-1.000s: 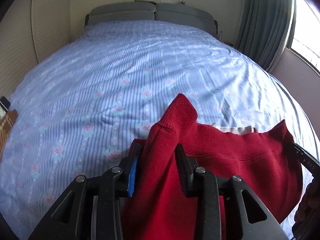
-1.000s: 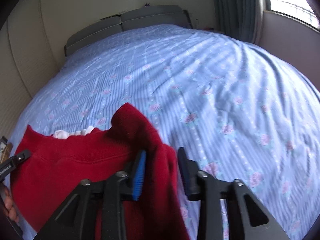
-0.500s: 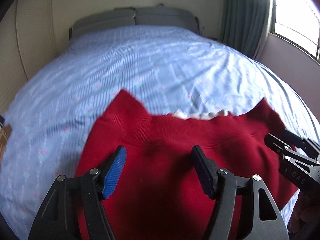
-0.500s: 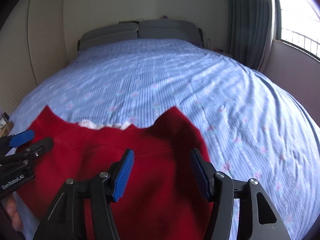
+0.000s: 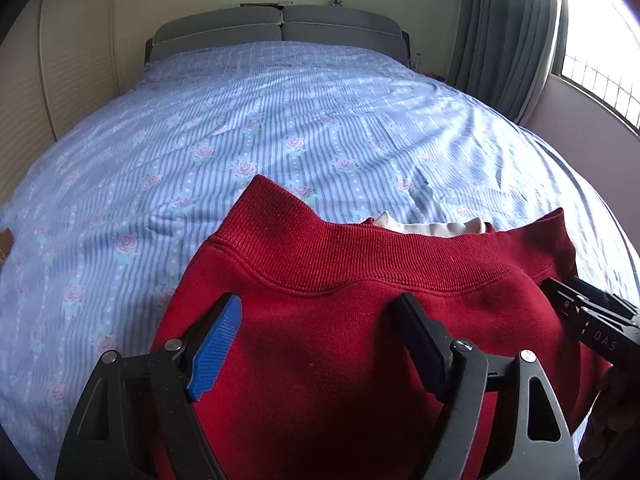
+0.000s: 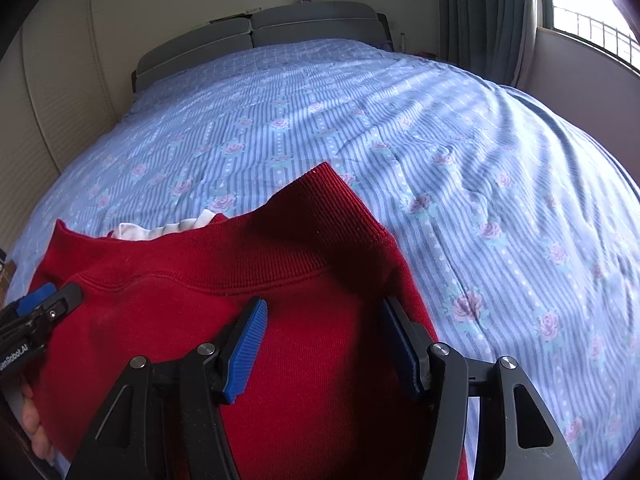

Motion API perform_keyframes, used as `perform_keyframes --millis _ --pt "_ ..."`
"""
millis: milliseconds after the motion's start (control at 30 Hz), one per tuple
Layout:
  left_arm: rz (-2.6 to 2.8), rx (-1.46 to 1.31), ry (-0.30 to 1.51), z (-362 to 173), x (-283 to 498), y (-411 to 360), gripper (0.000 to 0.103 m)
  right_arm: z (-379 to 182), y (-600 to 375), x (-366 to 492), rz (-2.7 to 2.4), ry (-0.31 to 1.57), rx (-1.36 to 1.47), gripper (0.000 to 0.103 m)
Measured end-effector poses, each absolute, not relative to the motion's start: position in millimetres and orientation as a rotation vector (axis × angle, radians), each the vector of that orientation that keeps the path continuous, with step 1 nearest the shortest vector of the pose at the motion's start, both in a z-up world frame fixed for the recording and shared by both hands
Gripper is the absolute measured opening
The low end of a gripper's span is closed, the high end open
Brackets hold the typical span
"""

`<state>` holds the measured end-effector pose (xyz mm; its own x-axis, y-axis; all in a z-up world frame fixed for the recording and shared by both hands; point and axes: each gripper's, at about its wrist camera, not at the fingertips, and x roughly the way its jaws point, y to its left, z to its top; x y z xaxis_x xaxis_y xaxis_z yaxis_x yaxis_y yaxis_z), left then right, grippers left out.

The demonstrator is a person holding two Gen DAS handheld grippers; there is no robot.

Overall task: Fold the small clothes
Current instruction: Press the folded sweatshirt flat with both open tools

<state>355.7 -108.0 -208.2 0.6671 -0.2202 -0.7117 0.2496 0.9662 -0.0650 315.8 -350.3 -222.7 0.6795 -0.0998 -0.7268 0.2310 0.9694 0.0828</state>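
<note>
A small red sweater [image 5: 344,320] with a ribbed hem lies folded flat on the bed near its front edge; it also shows in the right wrist view [image 6: 248,280]. A bit of white fabric [image 5: 432,226] peeks out past its far edge. My left gripper [image 5: 320,336] is open, its jaws spread wide just above the sweater's left part, holding nothing. My right gripper [image 6: 324,340] is open too, spread above the sweater's right part. Each gripper shows at the edge of the other's view.
The bed [image 5: 280,120] has a blue striped sheet with pink roses and stretches far ahead. A grey headboard [image 5: 280,28] stands at the back wall. Curtains [image 5: 504,32] and a window are at the right. A brown object [image 5: 5,242] lies at the left edge.
Both grippers were shut on the sweater's raised corners one second ago. They have opened and let go, and the sweater now lies flat on the bed.
</note>
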Motion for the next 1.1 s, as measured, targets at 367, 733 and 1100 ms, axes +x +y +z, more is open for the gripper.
perform_keyframes --millis 367,733,1100 --pt "-0.192 -0.009 0.769 -189.1 301.4 -71.3 0.085 -188.5 -329.0 252.4 -0.155 0.754 0.227 0.069" --pt "-0.120 -0.080 0.845 -208.1 300.4 -45.0 0.085 -206.1 -333.1 242.9 -0.156 0.823 0.265 0.075" --pt "-0.143 -0.073 0.776 -157.0 246.2 -51.5 0.085 -183.5 -361.9 171.1 -0.158 0.707 0.555 0.082"
